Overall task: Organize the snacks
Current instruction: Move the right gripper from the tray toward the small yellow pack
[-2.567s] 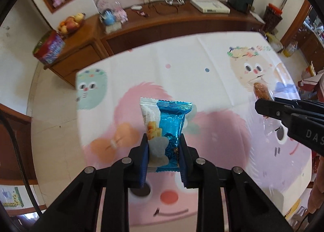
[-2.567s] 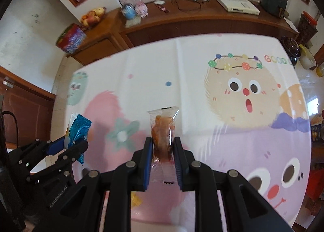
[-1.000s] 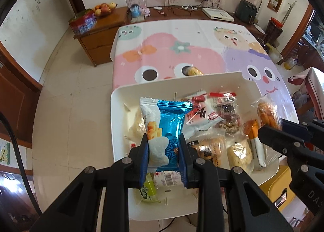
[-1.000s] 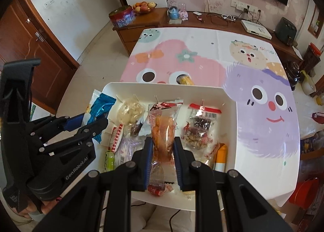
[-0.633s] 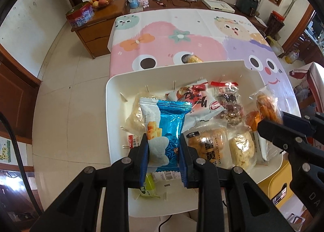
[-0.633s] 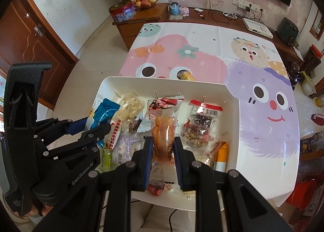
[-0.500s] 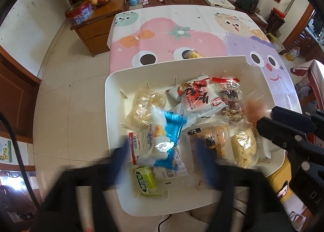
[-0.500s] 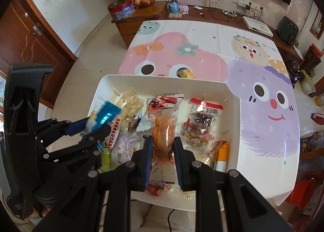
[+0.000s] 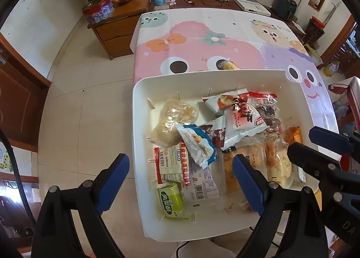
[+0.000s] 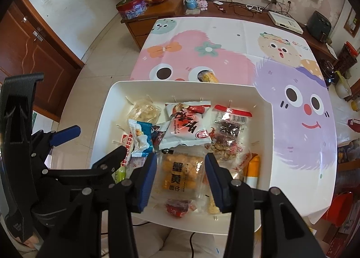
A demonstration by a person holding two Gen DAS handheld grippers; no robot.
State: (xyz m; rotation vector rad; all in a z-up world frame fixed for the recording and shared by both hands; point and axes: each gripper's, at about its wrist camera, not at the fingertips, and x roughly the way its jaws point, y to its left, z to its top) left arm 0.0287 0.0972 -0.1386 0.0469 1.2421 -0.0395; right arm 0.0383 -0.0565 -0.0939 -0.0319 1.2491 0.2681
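Note:
A white bin [image 9: 139, 123] [image 10: 180, 83] holds several wrapped snacks. The blue-and-white packet [image 9: 198, 147] [image 10: 140, 136] lies loose on the pile at the bin's left side. My left gripper [image 9: 180, 163] [image 10: 99, 140] hangs above it, open wide and holding nothing. The clear packet of orange snack [image 9: 271, 154] lies in the bin's right part, just under my right gripper [image 10: 181, 161] [image 9: 303, 140]. Its jaws are opening and no pad presses on anything. Far below them a yellow pastry packet [image 10: 180, 174] shows in the gap.
One yellow snack [image 9: 228, 64] [image 10: 208, 76] lies on the cartoon tablecloth [image 9: 202, 39] just beyond the bin's far wall. A wooden sideboard [image 10: 157, 10] with a fruit bowl and a red tin stands behind the table. Tiled floor lies to the left.
Both grippers went from the table to over the bin. The left one opened and dropped the blue packet. The right one has just parted and the orange snack fell from it.

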